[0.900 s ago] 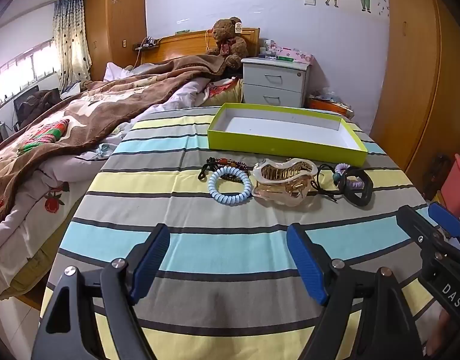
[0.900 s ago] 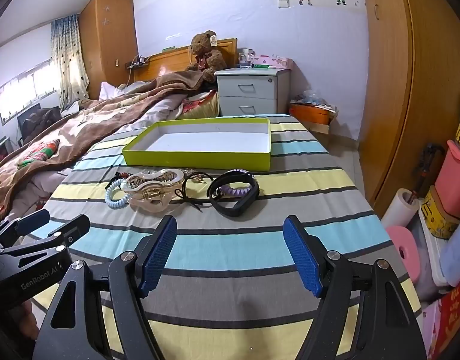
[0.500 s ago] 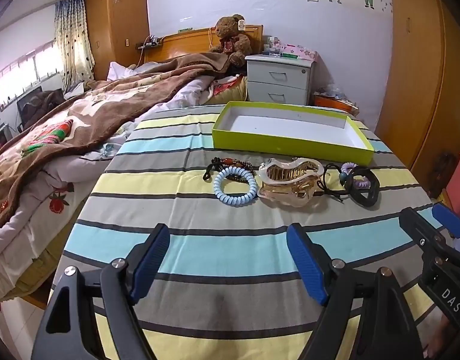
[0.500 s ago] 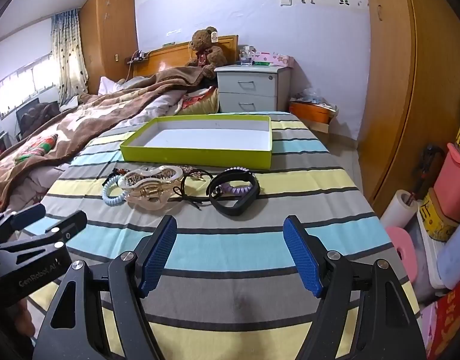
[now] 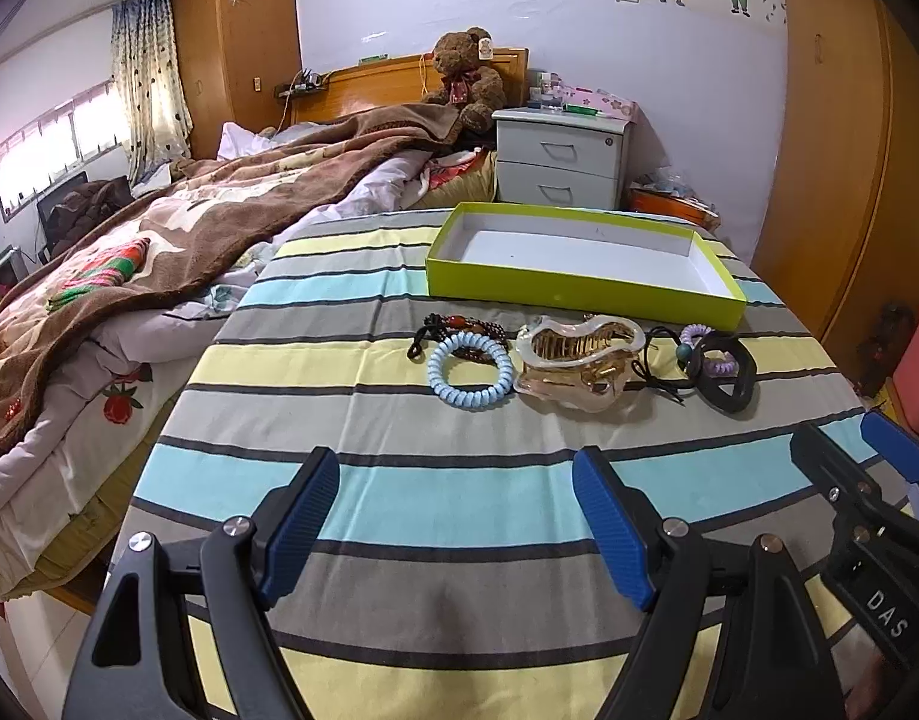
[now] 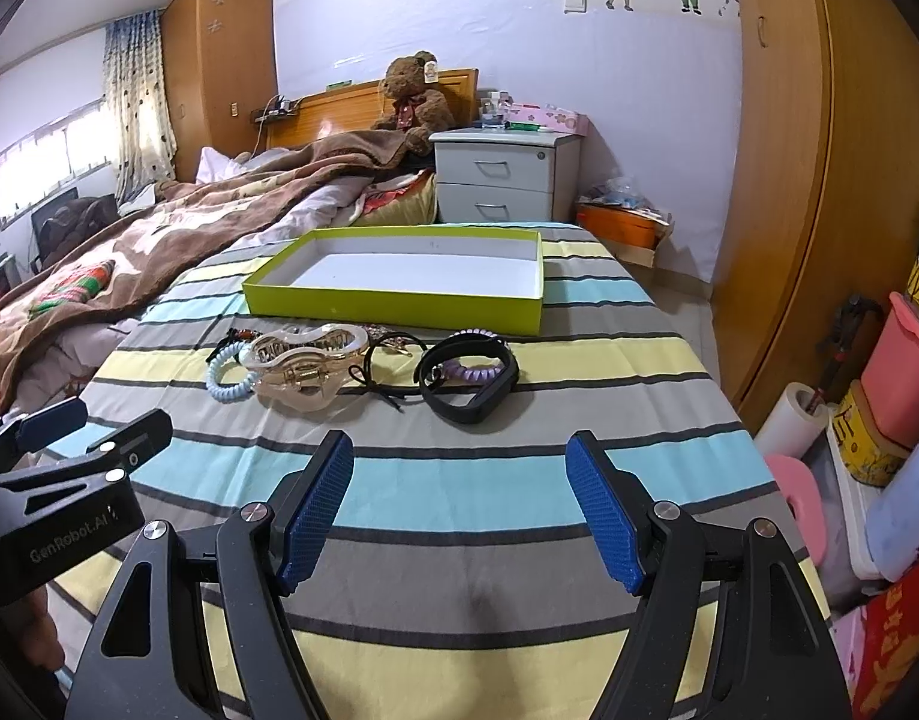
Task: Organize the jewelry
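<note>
A row of accessories lies on the striped tablecloth (image 5: 459, 498): a pale blue coil hair tie (image 5: 470, 373), a dark beaded bracelet (image 5: 459, 324), a clear and gold hair claw (image 5: 579, 360), thin black elastics (image 5: 660, 378), a lilac coil tie (image 5: 708, 363) and a black wristband (image 5: 726, 372). Behind them stands a shallow lime-green box (image 5: 579, 285) with a white, bare floor. My left gripper (image 5: 456, 525) hovers open short of the blue tie. My right gripper (image 6: 459, 507) hovers open short of the wristband (image 6: 468, 378) and claw (image 6: 300, 363). Nothing is between either pair of fingers.
A bed with a brown blanket (image 5: 177, 240) runs along the table's left side. Behind the table stand a grey nightstand (image 5: 558, 159) and a teddy bear (image 5: 468, 81). A wooden wardrobe (image 6: 783, 150), a pink bin (image 6: 900, 372) and boxes crowd the floor at the right.
Both grippers have drifted slightly back or up from the accessories and stay open. Nothing on the table has moved.
</note>
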{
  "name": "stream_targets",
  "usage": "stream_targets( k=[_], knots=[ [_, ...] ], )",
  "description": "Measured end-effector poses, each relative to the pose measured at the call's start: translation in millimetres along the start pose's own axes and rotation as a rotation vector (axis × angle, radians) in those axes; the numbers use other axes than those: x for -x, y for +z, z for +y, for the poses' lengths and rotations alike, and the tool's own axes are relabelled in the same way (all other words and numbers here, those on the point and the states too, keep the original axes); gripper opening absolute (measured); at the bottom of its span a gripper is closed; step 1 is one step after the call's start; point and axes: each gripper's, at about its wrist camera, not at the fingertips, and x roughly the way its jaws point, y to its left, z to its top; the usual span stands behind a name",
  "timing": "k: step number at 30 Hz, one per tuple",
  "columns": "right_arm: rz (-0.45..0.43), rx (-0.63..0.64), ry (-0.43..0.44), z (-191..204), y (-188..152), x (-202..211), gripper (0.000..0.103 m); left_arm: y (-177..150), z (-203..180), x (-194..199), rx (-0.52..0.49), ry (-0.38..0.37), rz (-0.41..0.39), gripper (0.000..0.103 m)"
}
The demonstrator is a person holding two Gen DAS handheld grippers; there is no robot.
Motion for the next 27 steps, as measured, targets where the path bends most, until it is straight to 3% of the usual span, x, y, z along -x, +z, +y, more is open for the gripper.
stream_targets(
  k=[27],
  knots=[
    [-0.005,0.007,-0.01,9,9,2,0.073,5,8,5,0.015,-0.027,-0.013,0.082]
  ],
)
